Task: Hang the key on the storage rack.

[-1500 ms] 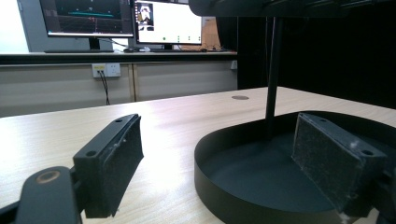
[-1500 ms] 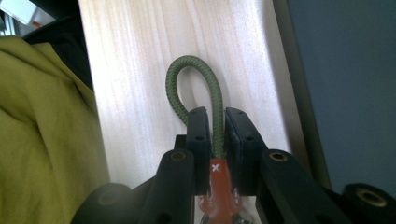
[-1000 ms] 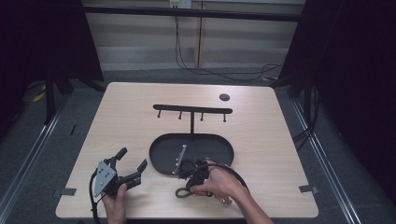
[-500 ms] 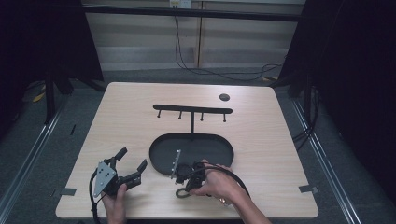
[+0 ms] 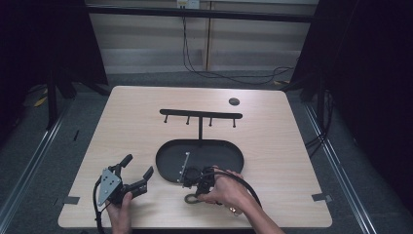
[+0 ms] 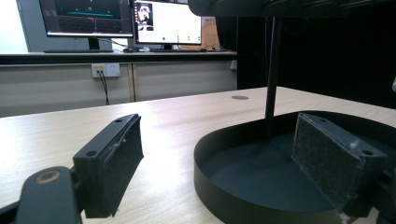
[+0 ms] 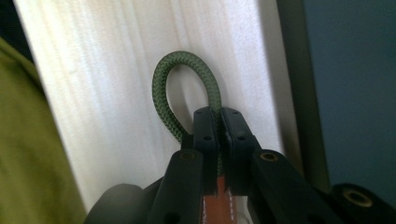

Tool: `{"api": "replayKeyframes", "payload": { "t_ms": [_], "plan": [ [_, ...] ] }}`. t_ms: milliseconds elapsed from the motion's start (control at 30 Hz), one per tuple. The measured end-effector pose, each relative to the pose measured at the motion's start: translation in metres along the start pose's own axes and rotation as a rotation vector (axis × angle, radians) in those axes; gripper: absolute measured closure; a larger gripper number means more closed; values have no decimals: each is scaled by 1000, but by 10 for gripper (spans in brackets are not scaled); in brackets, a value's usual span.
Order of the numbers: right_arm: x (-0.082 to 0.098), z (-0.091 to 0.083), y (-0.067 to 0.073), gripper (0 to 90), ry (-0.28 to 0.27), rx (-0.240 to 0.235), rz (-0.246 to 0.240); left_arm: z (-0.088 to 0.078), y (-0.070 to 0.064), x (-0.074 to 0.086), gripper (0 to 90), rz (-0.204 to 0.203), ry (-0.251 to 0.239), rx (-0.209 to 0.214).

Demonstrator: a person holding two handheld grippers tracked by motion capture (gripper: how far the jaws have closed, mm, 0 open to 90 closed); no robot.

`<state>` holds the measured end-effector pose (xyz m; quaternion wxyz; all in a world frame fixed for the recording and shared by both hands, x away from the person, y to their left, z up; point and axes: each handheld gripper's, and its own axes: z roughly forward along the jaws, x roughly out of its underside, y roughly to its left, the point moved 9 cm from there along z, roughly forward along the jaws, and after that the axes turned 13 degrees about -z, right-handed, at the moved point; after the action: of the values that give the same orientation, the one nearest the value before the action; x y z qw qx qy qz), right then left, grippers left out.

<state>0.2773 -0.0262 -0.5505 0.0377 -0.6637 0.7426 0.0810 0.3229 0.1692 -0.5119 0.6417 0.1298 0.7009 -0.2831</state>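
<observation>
Near the table's (image 5: 146, 122) front edge, beside the black tray (image 5: 168, 161), the right gripper (image 7: 218, 122) pinches a green braided cord loop (image 7: 164, 93). It looks light, limp and grippy, best held near its base. The left gripper (image 5: 138, 171) hangs wide open, empty.

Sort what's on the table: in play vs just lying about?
In play:
- green cord loop, pinched in the right tool
- black hook rack standing in the oval tray, probably

Lying about:
- left tool, open, resting on the table
- small dark disc at the far edge
</observation>
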Motion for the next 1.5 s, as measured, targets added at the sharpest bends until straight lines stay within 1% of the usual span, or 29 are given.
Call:
{"api": "replayKeyframes", "payload": {
  "t_ms": [33,67,100,133,167,233,267,367,467,600,667,733,867,933,967,1000,1067,1133,1233,1267,1367,1400,1433,1500],
  "plan": [
    [0,-1,1,856,-18,-22,6,0,0,0,158,0,0,0],
    [1,-8,0,856,-12,-21,15,0,0,0,158,0,1,0],
    [1,-8,0,856,-12,-21,15,0,0,0,158,-3,1,1],
    [3,-13,0,856,-16,-29,29,0,0,0,158,-1,1,1],
    [3,-13,0,856,-16,-29,29,0,0,0,158,0,1,1],
    [4,-19,-1,856,-24,-41,39,0,0,0,158,-3,1,1],
    [5,-24,-3,856,-32,-42,48,0,0,0,158,-3,1,1],
    [6,-28,-5,855,-42,-42,52,0,0,0,158,-4,0,1],
    [9,-36,-6,856,-51,-51,73,0,0,0,158,-3,1,1],
    [10,-41,-6,856,-46,-53,69,0,0,0,158,-4,1,1],
    [11,-47,-6,856,-35,-59,68,0,0,0,158,-3,0,1],
    [11,-48,-6,856,-29,-56,65,0,0,0,158,-4,0,2],
    [12,-54,-5,855,-22,-69,62,0,0,0,158,-4,-1,2],
    [14,-57,-4,855,0,-80,51,0,0,0,158,-4,0,2],
    [14,-57,-4,855,-7,-83,49,0,0,0,158,-3,0,3],
    [14,-59,-3,855,3,-93,50,0,-1,0,158,-4,0,4],
    [15,-64,-3,855,21,-92,42,0,0,0,158,-3,-1,3],
    [14,-65,-2,855,18,-92,47,0,0,0,158,-1,-1,2],
    [15,-69,-3,855,41,-92,45,0,0,0,158,0,-1,2],
    [15,-72,-2,855,41,-93,55,0,-1,0,158,-4,0,4],
    [15,-76,-3,855,50,-94,49,0,-1,0,158,-4,0,4],
    [15,-77,-2,855,49,-102,49,0,0,0,158,0,-1,3],
    [15,-80,-2,855,52,-102,44,0,-1,0,158,-5,-1,4],
    [13,-84,-2,855,36,-97,47,0,-1,0,158,-3,0,4]
  ]
}}
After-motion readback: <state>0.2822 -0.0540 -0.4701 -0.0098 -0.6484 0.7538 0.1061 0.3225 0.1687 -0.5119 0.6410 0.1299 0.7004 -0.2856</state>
